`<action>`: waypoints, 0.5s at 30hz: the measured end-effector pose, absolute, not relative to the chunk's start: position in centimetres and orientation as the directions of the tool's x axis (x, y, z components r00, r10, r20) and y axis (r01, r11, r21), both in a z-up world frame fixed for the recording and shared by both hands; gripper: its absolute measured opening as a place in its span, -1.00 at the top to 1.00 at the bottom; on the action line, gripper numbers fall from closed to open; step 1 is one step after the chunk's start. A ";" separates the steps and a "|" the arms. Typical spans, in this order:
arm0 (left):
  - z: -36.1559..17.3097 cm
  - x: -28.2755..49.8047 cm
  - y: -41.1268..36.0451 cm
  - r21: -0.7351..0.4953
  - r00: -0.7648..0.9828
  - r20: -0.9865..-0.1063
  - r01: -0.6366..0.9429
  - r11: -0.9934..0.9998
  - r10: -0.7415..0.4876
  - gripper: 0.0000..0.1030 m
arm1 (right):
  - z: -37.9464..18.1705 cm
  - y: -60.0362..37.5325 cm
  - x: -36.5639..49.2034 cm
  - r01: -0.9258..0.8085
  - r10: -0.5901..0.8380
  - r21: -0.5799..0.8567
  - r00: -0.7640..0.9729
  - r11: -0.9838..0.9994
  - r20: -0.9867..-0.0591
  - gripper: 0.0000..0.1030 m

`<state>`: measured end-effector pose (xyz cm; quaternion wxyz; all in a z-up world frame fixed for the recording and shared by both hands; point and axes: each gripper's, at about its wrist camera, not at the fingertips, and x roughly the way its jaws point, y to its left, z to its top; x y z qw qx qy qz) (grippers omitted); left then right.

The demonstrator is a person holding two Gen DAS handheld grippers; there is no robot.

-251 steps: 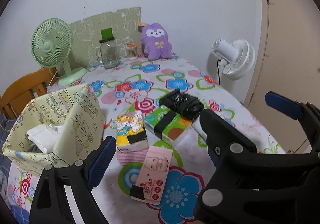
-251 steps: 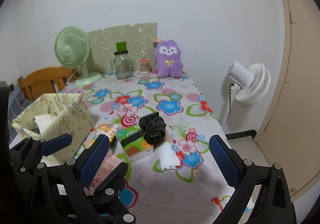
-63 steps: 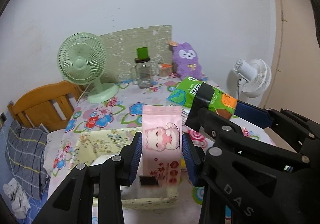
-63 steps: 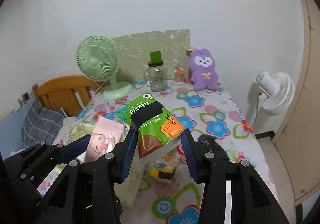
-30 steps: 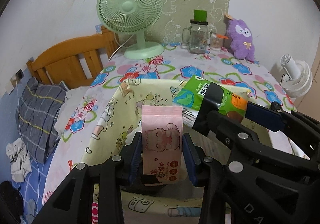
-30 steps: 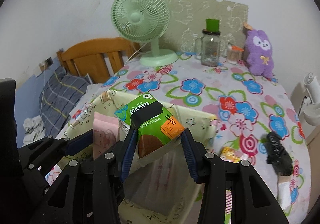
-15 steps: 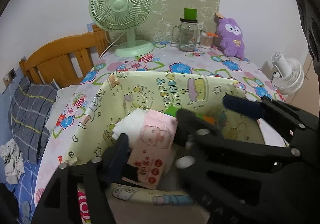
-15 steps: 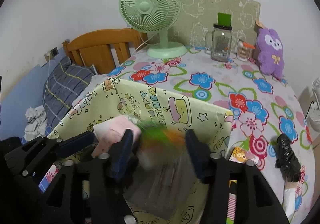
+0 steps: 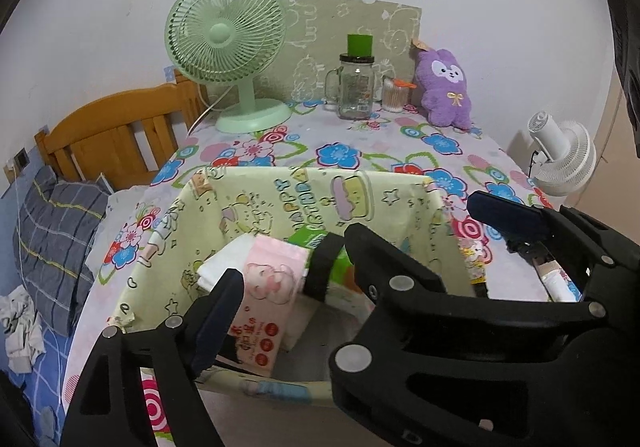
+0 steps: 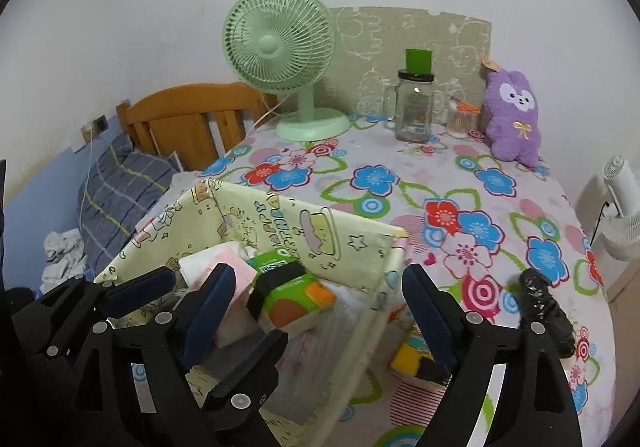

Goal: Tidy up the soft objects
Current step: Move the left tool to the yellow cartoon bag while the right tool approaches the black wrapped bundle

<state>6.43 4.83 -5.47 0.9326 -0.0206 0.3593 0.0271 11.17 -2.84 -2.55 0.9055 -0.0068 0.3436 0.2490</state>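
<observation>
Left gripper (image 9: 288,271): tilted downward, jaws opening, pads pressing nothing.
Right gripper (image 10: 316,299): tilted downward, just right of the left gripper, jaws opening wide, pads clear of contact.

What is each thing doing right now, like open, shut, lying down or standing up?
Left gripper: jaws opening, holding nothing.
Right gripper: jaws opening, holding nothing.
Pink tissue pack: lying in the box, let go.
Green tissue pack: lying in the box, let go.
Yellow box: open on top.
Glass jar: upright, lid on.
Purple plush toy: sitting upright.
</observation>
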 end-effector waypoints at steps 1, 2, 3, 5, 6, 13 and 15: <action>-5.4 6.4 4.5 -0.017 0.741 -0.670 -0.063 0.998 0.035 -0.66 | -2.5 -3.2 11.1 -0.450 0.443 0.159 0.644 0.879 -0.624 -0.71; -5.3 6.4 4.2 -0.015 0.744 -0.667 -0.059 0.998 0.034 -0.66 | -2.5 -3.6 11.1 -0.444 0.439 0.159 0.648 0.882 -0.623 -0.71; -5.2 6.3 3.9 -0.014 0.746 -0.665 -0.057 0.998 0.033 -0.68 | -2.4 -4.0 11.0 -0.439 0.436 0.161 0.652 0.884 -0.621 -0.71; -5.0 6.2 3.3 -0.019 0.748 -0.663 -0.049 0.999 0.025 -0.71 | -2.2 -4.7 10.7 -0.423 0.426 0.161 0.664 0.892 -0.615 -0.71; -4.9 6.1 3.0 -0.020 0.750 -0.661 -0.045 0.999 0.020 -0.72 | -2.1 -5.1 10.6 -0.416 0.421 0.161 0.668 0.895 -0.613 -0.71; -3.6 5.5 0.4 -0.001 0.777 -0.630 -0.005 1.000 0.003 -0.76 | -1.0 -8.2 9.6 -0.367 0.383 0.155 0.705 0.917 -0.598 -0.71; -3.4 5.4 -0.2 0.004 0.782 -0.624 0.002 1.000 0.001 -0.76 | -0.8 -8.9 9.4 -0.353 0.374 0.158 0.712 0.922 -0.594 -0.73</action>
